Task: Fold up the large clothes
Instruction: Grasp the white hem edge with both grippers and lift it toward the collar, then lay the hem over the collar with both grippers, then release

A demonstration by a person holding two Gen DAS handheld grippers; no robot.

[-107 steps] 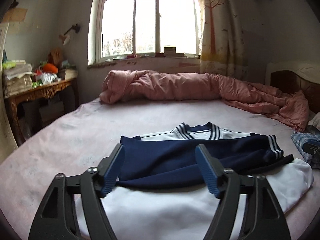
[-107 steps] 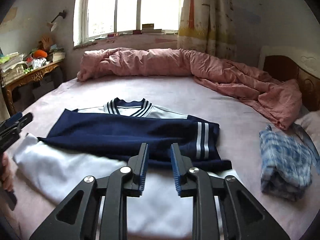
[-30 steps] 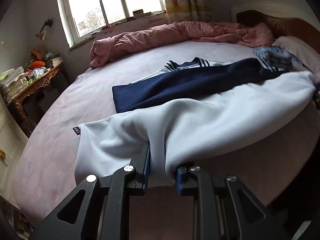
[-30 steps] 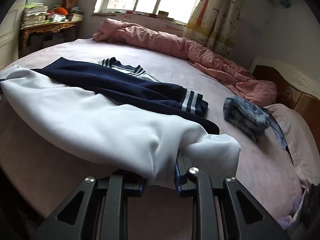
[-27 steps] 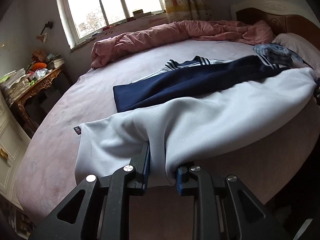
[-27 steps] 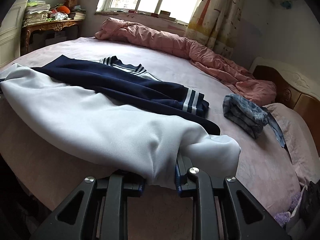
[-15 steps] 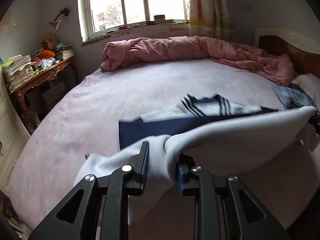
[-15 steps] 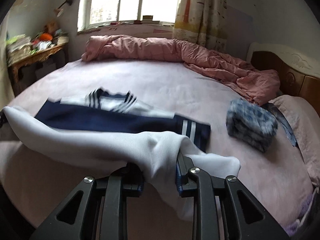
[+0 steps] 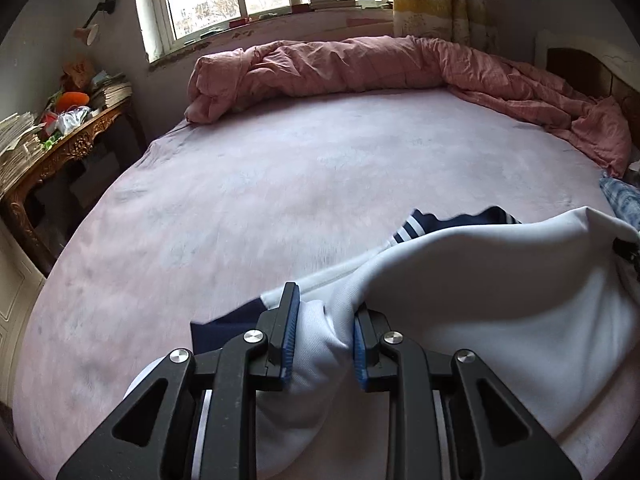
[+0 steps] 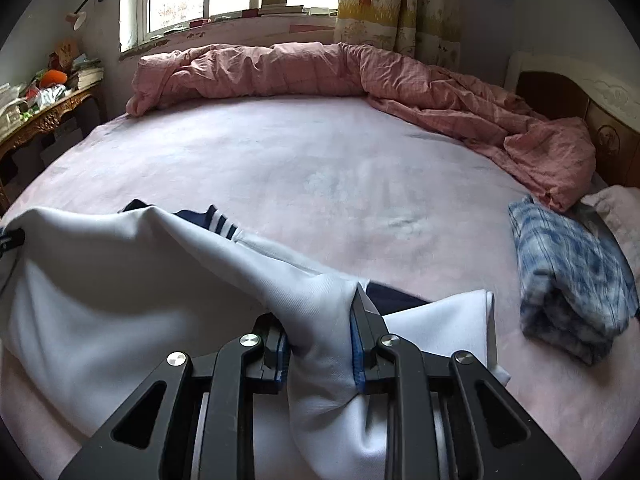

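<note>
A large white and navy jacket [image 9: 500, 292] with striped collar lies on the pink bed [image 9: 280, 184]. My left gripper [image 9: 324, 332] is shut on a bunched fold of its white hem at the left end. My right gripper [image 10: 320, 336] is shut on the white hem [image 10: 120, 304] at the right end. The hem hangs lifted between the two grippers and arches over the navy sleeves, hiding most of them. A bit of striped collar [image 10: 222, 220] shows beyond the raised edge. The other gripper's tip shows at each view's edge.
A rolled pink quilt [image 9: 360, 68] runs along the far side of the bed under the window. A folded blue plaid garment [image 10: 568, 272] lies at the right by the pillow and headboard [image 10: 580, 96]. A cluttered wooden side table [image 9: 52, 136] stands at the left.
Both grippers have carried the white hem up and forward over the bed, toward the collar. The navy sleeves, plainly visible a second ago, are now mostly covered by the lifted cloth.
</note>
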